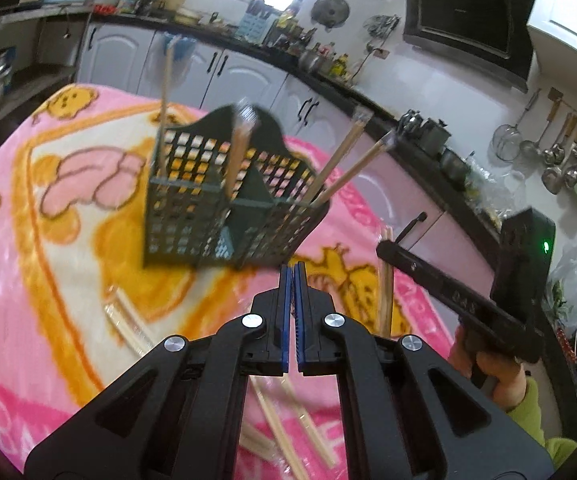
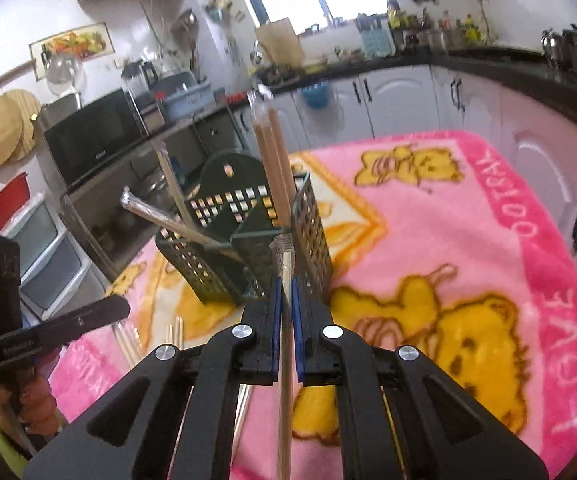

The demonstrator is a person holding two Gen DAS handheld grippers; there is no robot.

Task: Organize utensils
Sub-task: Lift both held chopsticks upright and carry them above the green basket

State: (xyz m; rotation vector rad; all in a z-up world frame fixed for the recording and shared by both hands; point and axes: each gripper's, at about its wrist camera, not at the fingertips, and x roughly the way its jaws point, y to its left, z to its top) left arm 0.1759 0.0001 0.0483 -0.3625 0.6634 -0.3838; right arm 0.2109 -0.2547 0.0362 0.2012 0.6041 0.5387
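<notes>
A dark green lattice utensil holder stands on a pink cartoon blanket. Several wrapped chopstick pairs lean in its compartments. My left gripper is shut with nothing between its blue pads, just in front of the holder. My right gripper is shut on a wrapped chopstick pair, whose top end sits at the holder's near wall. In the left wrist view the right gripper comes in from the right with that pair hanging. More wrapped pairs lie on the blanket.
White cabinets with dark handles and a dark countertop crowded with pots and bottles ring the table. A microwave sits left in the right wrist view. A person's hand and green sleeve hold the right gripper.
</notes>
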